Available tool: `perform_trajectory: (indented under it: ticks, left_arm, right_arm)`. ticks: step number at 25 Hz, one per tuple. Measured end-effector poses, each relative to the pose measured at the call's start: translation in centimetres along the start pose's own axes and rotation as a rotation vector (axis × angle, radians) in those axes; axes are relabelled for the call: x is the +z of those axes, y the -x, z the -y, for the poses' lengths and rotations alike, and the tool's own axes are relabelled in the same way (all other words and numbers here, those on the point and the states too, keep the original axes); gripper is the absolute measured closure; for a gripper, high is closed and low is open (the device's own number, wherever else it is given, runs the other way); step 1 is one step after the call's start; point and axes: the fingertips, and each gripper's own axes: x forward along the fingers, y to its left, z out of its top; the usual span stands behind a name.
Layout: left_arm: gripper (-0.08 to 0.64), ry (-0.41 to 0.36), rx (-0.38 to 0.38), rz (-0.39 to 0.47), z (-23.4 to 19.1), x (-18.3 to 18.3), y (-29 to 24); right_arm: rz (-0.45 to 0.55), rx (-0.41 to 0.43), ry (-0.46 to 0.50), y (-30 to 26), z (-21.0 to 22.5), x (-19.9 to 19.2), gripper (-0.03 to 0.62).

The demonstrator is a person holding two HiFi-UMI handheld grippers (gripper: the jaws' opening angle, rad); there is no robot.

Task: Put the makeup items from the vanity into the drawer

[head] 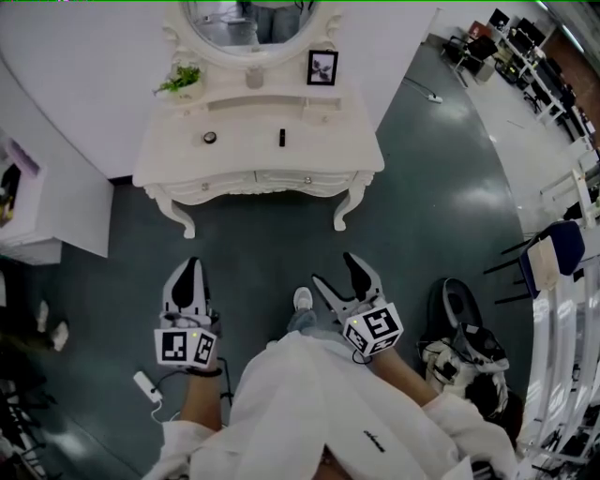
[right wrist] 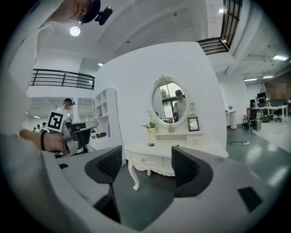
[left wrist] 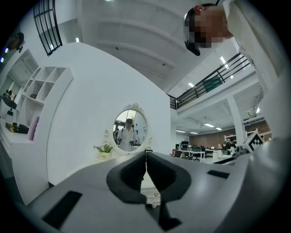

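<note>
The white vanity (head: 258, 155) stands a few steps ahead, with an oval mirror (head: 251, 23). On its top lie a small round dark compact (head: 210, 137) and a black tube (head: 281, 137). Two drawers (head: 272, 178) in its front are closed. Both grippers hang low over the floor, well short of the vanity. My left gripper (head: 190, 274) is shut, its pads meeting with nothing between them (left wrist: 146, 160). My right gripper (head: 340, 277) stands wide open and empty (right wrist: 146, 164); through its jaws the vanity (right wrist: 168, 150) and the compact (right wrist: 151, 144) show.
A potted plant (head: 180, 79) and a framed picture (head: 322, 67) sit on the vanity's raised shelf. A white shelf unit (head: 33, 211) is at the left. A bag (head: 464, 356) and a chair (head: 553, 258) are on the right. A white power strip (head: 147, 384) lies by my left arm.
</note>
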Motion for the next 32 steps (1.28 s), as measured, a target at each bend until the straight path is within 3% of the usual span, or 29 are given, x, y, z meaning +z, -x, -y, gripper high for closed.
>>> perform_trajectory:
  ticks: [15,21,32]
  left_arm:
    - [0.529,-0.038,0.019,-0.009,1.9,-0.6,-17.8]
    - [0.529,-0.031,0.034,-0.013,3.3,-1.1,-21.1]
    - [0.529,-0.051,0.032,-0.026,2.7,-1.4,-24.7]
  right_arm:
    - [-0.019,0.091,-0.019,-10.7,14.1,3.3,0.241]
    - [-0.017,0.117,-0.019,-12.4,17.2,3.9,0.245]
    - [-0.044,0.152,-0.012,-15.6,18.5,3.8,0.245]
